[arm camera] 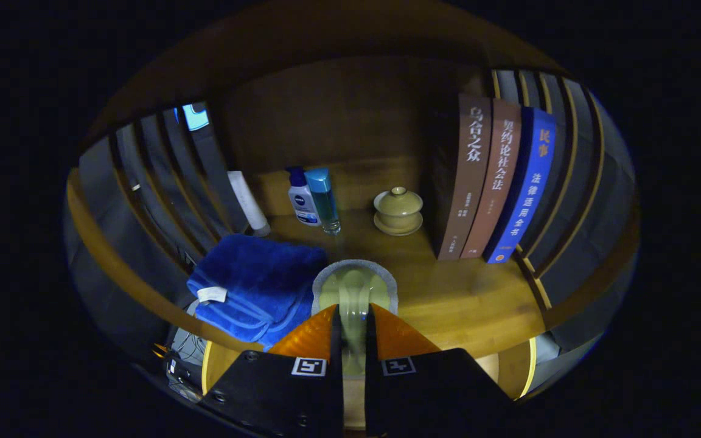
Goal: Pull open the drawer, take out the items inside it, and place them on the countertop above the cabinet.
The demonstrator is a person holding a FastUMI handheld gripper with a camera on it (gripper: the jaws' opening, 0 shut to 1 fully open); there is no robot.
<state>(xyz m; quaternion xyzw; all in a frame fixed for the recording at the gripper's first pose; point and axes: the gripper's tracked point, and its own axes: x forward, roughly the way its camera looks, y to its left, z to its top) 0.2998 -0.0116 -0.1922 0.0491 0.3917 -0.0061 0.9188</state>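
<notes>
At bottom centre the gripper (353,331) is clamped on a spoon (354,292), its bowl just above the countertop (460,298). Left lies a towel (253,283); farther back bottles (314,198), lidded cup (398,210), books (496,182) at right.

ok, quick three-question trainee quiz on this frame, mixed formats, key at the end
1. True or false: the gripper is shut on the pale green cup.
2. How many books stand upright on the countertop? A) two B) three C) five
3. Fill in: the folded towel lying beside the cup is ___ in colour.

Key: 1 true; 2 B; 3 blue.
</notes>
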